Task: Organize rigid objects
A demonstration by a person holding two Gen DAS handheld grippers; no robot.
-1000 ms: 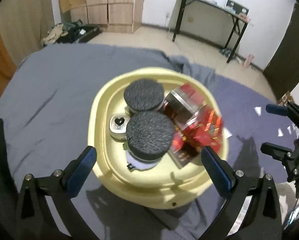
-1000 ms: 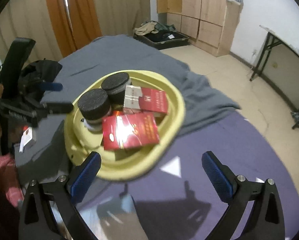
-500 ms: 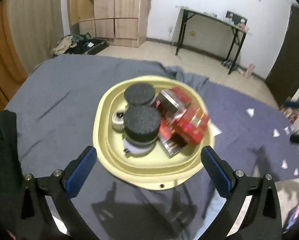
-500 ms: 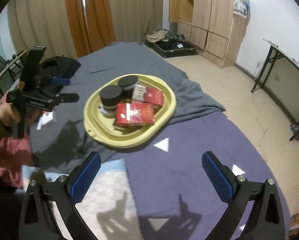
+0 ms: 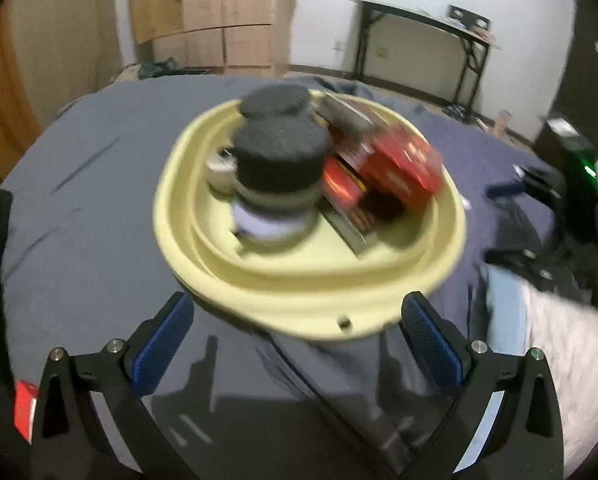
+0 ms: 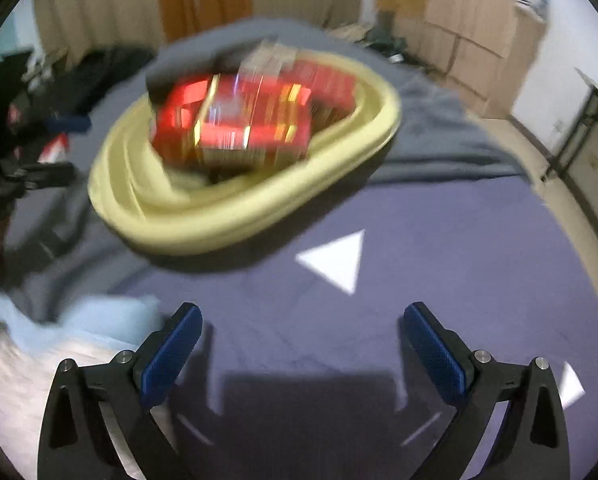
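A pale yellow basin (image 5: 311, 288) (image 6: 259, 204) sits on a bed covered in purple-grey cloth. It holds two jars with dark round lids (image 5: 279, 144), a small white pot (image 5: 219, 170) and several red boxes (image 5: 403, 164) (image 6: 239, 120). My left gripper (image 5: 295, 336) is open, just short of the basin's near rim, nothing between its blue pads (image 5: 161, 340). My right gripper (image 6: 299, 352) is open too, low over the cloth, a short way from the basin. Both views are blurred.
A white triangle patch (image 6: 335, 260) marks the cloth before my right gripper. A pale blue and white pillow (image 6: 59, 332) lies at its left. A small red box (image 5: 25, 412) lies by my left gripper. A wooden wardrobe (image 5: 219, 12) and a black-legged table (image 5: 423, 40) stand behind.
Both grippers have dropped lower and closer to the basin after pulling back half a second ago. The basin and its contents look larger and blurred. Both stay open.
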